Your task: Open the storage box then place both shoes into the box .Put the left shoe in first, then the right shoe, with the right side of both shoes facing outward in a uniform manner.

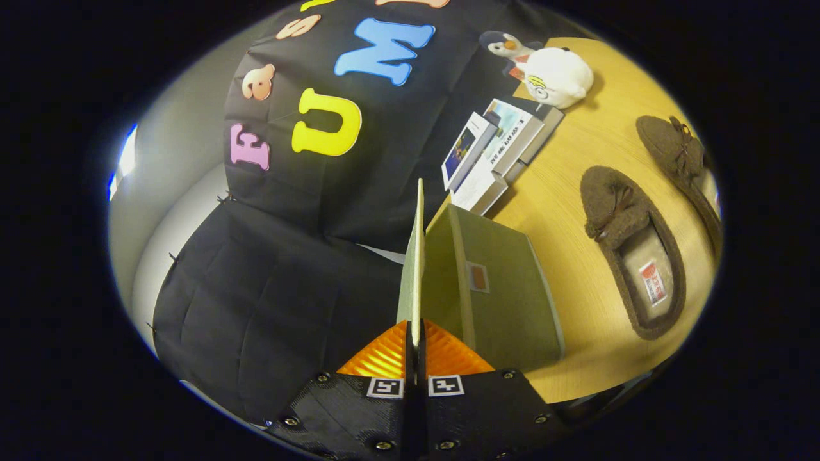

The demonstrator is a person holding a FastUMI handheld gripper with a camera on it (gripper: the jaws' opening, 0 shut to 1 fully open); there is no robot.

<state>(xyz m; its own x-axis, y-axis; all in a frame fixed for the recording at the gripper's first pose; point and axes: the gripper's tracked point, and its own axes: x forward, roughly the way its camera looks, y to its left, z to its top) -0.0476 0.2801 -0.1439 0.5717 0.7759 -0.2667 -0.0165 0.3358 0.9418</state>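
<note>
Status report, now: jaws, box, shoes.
Gripper shut on lid, lid raised edge-on. Storage box open. Both shoes on table beyond box. Nothing blocking.

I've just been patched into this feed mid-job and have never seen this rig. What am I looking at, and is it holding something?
There is no robot arm here: a person carries a handheld two-finger gripper, and this fisheye camera rides on it, looking forward along the fingers. The fingers are pinched shut on the thin lid of a green storage box, seen edge-on and lifted open. The box stands on a wooden table. Beyond it lie two brown moccasin slippers, one nearer the box and one farther, neither in the box yet. Farther back are a stack of books and a white plush toy.
</note>
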